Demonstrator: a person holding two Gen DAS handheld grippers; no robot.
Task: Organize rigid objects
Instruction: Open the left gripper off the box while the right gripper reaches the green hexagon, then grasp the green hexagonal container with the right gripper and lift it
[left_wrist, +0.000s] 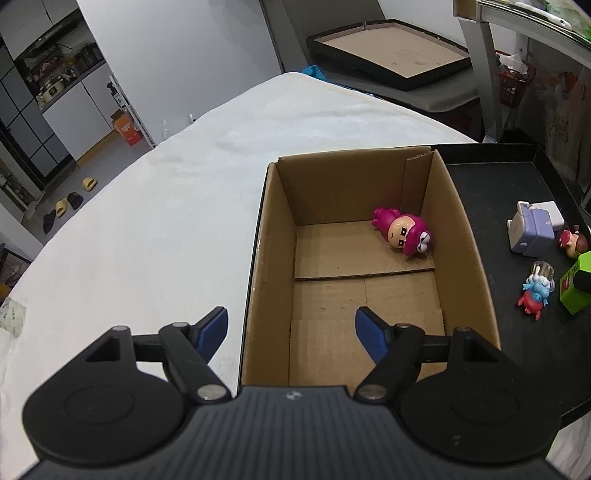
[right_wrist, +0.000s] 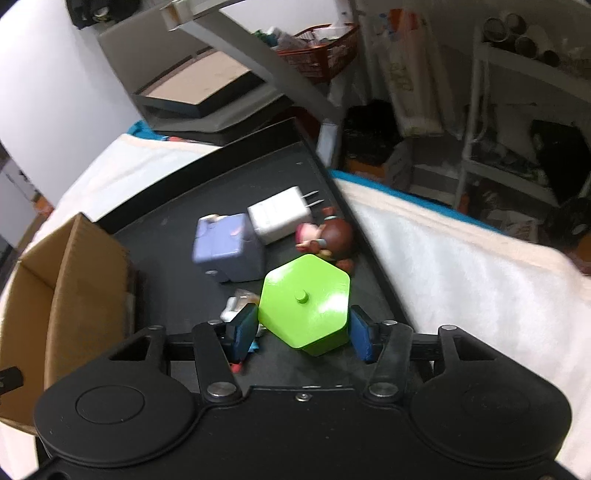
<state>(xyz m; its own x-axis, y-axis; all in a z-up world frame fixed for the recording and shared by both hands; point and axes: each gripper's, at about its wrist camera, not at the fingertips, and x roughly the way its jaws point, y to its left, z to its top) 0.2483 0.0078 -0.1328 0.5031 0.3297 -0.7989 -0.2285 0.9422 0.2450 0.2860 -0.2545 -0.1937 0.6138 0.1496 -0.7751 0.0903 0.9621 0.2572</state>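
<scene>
Right gripper (right_wrist: 303, 326) clamps green hexagonal box (right_wrist: 304, 302) over black tray (right_wrist: 177, 236). Left gripper (left_wrist: 290, 328) gapes empty above cardboard box (left_wrist: 465, 229). No legible writing.

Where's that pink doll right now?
The pink doll lies on its side inside the cardboard box, in its far right corner, seen from the left wrist view.
</scene>
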